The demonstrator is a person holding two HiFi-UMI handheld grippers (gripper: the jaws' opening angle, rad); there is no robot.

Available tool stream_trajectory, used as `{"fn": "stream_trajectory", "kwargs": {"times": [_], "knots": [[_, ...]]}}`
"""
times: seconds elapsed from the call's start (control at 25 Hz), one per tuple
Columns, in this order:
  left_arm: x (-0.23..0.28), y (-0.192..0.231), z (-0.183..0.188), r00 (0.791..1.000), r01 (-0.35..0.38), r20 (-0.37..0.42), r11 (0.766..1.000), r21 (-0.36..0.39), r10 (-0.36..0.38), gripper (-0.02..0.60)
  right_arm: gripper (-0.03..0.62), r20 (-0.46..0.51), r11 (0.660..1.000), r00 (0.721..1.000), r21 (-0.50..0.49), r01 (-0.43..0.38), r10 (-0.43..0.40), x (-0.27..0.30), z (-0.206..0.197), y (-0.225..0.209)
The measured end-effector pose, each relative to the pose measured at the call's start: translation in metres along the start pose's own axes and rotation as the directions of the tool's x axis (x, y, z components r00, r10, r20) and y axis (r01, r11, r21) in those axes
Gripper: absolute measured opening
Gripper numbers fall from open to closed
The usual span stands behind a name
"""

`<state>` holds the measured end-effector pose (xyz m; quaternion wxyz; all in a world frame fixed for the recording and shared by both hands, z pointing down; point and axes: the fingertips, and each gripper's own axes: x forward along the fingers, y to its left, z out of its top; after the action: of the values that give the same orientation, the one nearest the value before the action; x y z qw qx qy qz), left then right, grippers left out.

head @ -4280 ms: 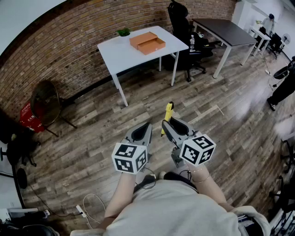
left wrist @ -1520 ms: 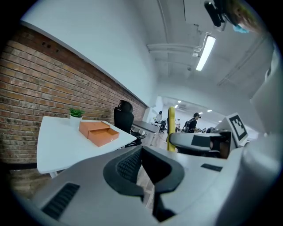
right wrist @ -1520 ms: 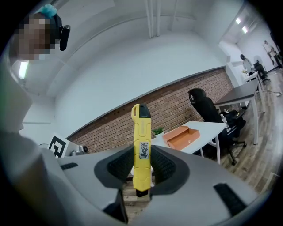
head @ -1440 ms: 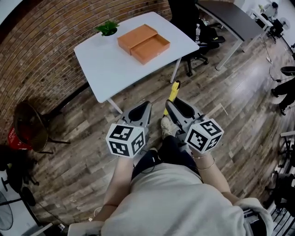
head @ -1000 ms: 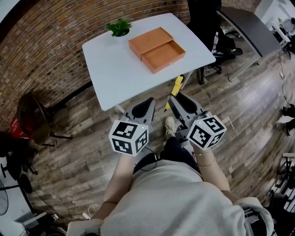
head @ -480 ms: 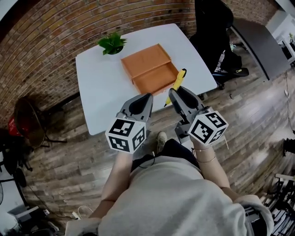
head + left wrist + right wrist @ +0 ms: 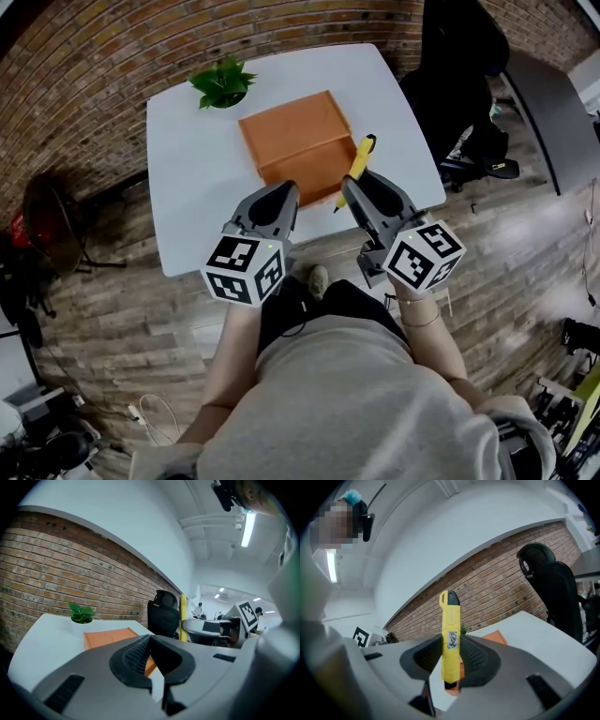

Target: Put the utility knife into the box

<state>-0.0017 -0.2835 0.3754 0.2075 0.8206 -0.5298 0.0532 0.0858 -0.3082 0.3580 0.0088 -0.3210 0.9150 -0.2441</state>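
Observation:
My right gripper (image 7: 355,187) is shut on a yellow utility knife (image 7: 357,165), which sticks out forward past the jaws; in the right gripper view the knife (image 7: 450,639) stands upright between the pads. The orange box (image 7: 293,141) lies open-topped in the middle of the white table (image 7: 187,178), just ahead of both grippers. The knife's tip hangs beside the box's right edge. My left gripper (image 7: 280,192) is shut with nothing in it, at the box's near edge. From the left gripper view the box (image 7: 105,637) shows beyond the closed tips (image 7: 149,639).
A small green potted plant (image 7: 222,84) stands at the table's far left corner. A black office chair (image 7: 459,66) sits right of the table, a brick wall runs behind it, and wood floor lies around. A dark desk (image 7: 553,103) is farther right.
The person has walked up to the table. Table and box have come closer, and both grippers now hover over the table's near edge. The knife stays held in the right gripper.

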Motion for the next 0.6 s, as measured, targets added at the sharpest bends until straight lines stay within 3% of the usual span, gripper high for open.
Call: {"fn": "stream_trajectory", "kwargs": {"times": [0.28, 0.6], "knots": [[0.011, 0.022, -0.02, 0.999, -0.04, -0.03, 0.996, -0.081, 0.038, 0.006, 0.112, -0.074, 0.999, 0.997, -0.029, -0.026, 0.024, 0.024, -0.013, -0.015], [0.014, 0.047, -0.031, 0.996, -0.052, -0.074, 0.992, -0.118, 0.043, 0.006, 0.112, -0.171, 0.997, 0.985, -0.062, -0.043, 0.031, 0.054, -0.035, -0.018]]}}
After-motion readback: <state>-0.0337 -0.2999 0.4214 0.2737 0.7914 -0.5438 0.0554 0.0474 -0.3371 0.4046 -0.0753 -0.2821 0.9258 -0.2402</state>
